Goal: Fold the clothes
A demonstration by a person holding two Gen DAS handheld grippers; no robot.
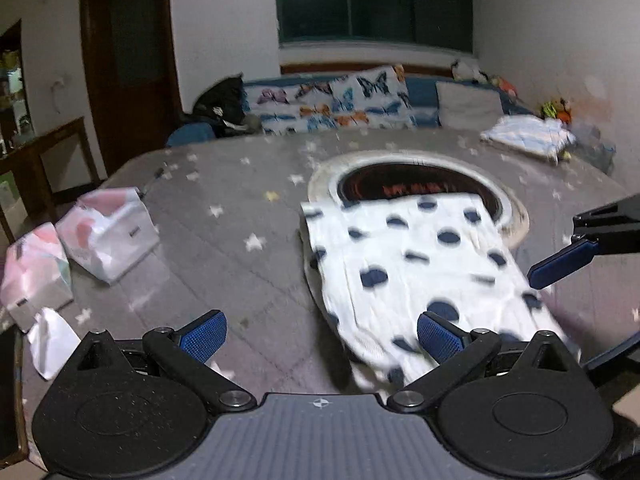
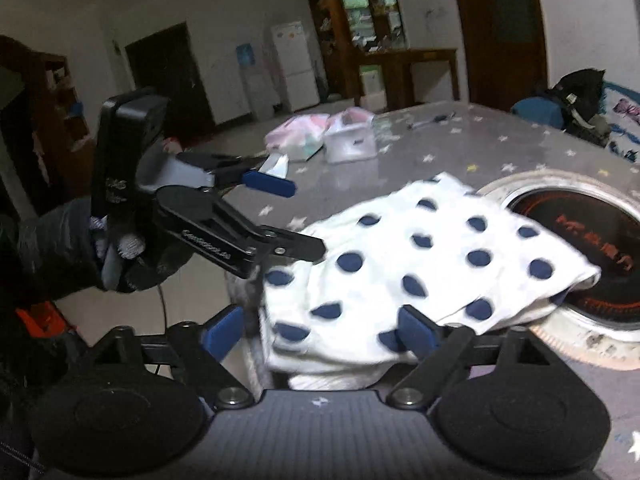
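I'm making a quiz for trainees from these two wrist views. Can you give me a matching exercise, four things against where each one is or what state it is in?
Things:
1. polka-dot garment
2. round burner
3. pink-and-white bags
4. right gripper

Places or states:
A. sunk into the middle of the table
B. jaws open, holding nothing
C. folded, lying partly over the burner's rim
D. at the table's edge, apart from the garment

Pairs: 1-C, 2-A, 3-D, 4-B
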